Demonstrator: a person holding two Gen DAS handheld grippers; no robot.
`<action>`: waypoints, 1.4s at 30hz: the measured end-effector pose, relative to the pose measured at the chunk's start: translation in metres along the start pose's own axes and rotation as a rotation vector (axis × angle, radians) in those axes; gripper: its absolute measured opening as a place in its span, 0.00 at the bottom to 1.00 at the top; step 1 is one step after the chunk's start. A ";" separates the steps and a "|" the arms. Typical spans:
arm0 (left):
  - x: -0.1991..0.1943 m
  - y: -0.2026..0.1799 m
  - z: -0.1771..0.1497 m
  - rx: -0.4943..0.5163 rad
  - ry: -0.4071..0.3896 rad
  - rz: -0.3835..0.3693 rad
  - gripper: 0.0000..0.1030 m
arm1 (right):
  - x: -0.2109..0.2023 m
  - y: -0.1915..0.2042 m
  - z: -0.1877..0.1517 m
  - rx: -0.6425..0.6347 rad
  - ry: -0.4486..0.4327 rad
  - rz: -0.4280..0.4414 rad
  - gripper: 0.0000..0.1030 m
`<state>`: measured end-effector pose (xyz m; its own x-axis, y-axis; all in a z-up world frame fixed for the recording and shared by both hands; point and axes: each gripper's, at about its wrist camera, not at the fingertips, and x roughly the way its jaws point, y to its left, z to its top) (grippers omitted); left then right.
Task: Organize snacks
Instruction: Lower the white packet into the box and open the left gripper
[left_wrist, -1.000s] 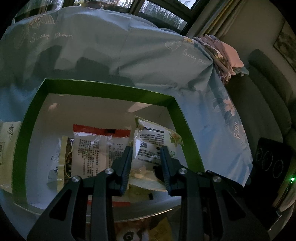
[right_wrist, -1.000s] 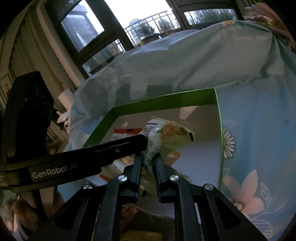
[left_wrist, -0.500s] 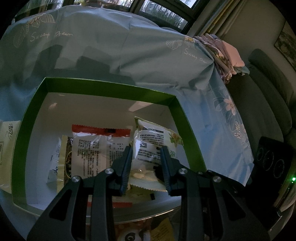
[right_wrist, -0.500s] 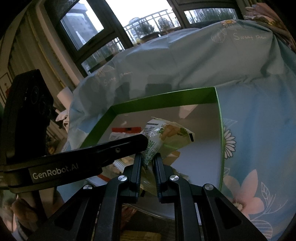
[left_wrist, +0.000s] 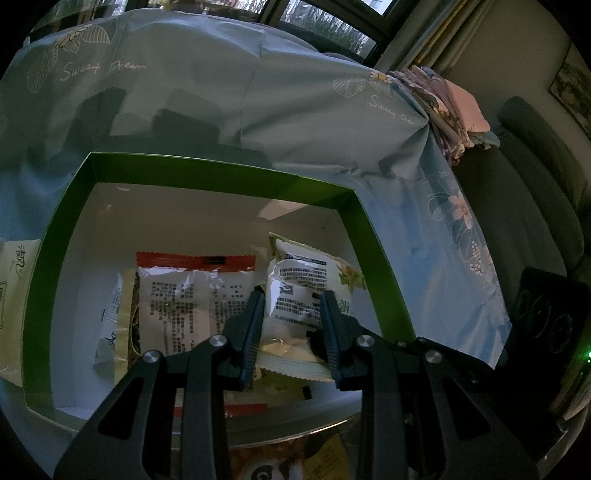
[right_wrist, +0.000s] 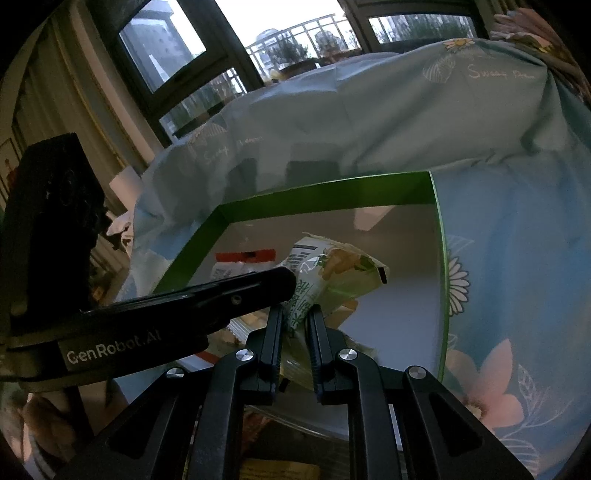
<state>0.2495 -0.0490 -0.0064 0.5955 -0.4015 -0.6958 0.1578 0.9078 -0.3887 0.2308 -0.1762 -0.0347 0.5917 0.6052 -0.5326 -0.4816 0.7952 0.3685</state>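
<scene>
Both grippers clamp one snack bag (left_wrist: 301, 295) above the near right part of the green box (left_wrist: 221, 173): the left gripper (left_wrist: 291, 325) across its belly, the right gripper (right_wrist: 297, 325) on its lower edge. It looks light, soft, crinkly and probably slippery; the crimped seam seems the safest hold. Inside the box lies a red-edged packet (left_wrist: 195, 295), with smaller packets (left_wrist: 118, 314) towards the left wall.

Both wrist views close, angled down into green box (left_wrist: 55, 236); share green-white snack packet (right_wrist: 332, 273).
</scene>
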 end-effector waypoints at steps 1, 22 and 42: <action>0.000 0.000 0.000 -0.001 0.000 0.000 0.29 | 0.000 0.000 0.000 -0.001 0.002 -0.002 0.15; 0.003 0.001 -0.002 0.012 -0.001 0.031 0.29 | 0.004 0.007 0.004 -0.029 0.047 -0.040 0.15; 0.004 0.001 -0.003 0.008 0.004 0.049 0.31 | 0.009 0.008 0.003 -0.031 0.065 -0.050 0.15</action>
<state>0.2499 -0.0501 -0.0114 0.5994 -0.3570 -0.7165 0.1348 0.9273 -0.3492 0.2344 -0.1644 -0.0345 0.5724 0.5604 -0.5986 -0.4730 0.8220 0.3173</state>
